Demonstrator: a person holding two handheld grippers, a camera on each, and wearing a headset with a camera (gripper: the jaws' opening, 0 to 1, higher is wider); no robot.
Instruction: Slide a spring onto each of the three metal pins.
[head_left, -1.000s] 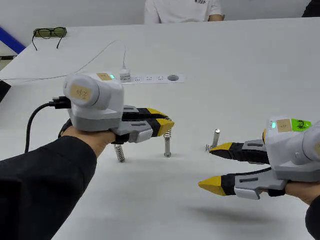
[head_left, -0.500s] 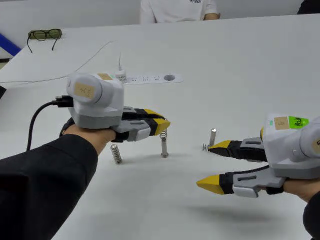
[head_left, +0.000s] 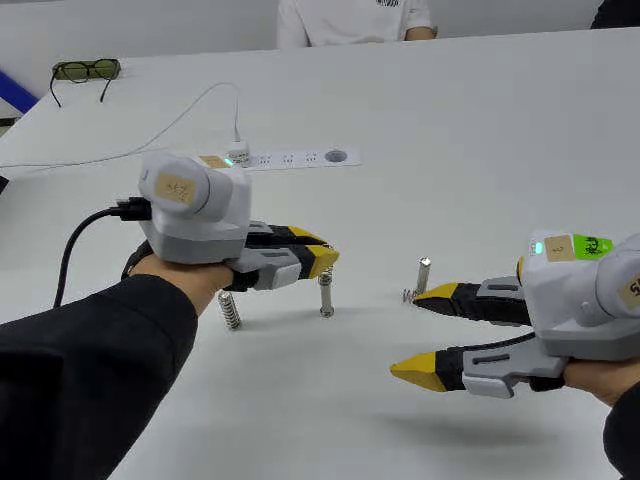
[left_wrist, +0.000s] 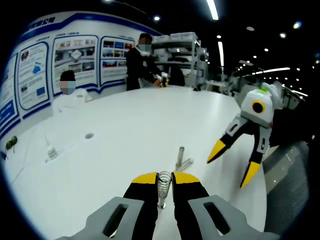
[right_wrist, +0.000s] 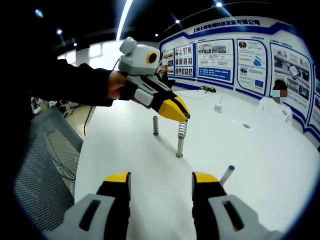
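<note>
Steel spring (left_wrist: 164, 183), left tool (head_left: 322, 258) (atop pin (right_wrist: 179, 148)), mid table (head_left: 480, 150)

Left of centre in the head view, the left gripper (head_left: 325, 258) has a rounded pale grey housing with a tan label (head_left: 175, 187) and black jaws tipped in yellow. A black cable (head_left: 68, 250) loops from its back, and the arm behind it wears a black sleeve (head_left: 90, 370). At lower right, the right gripper (head_left: 405, 332) is built alike, with a bright green label (head_left: 597, 246) and a small green light (head_left: 537, 248) on top.
</note>
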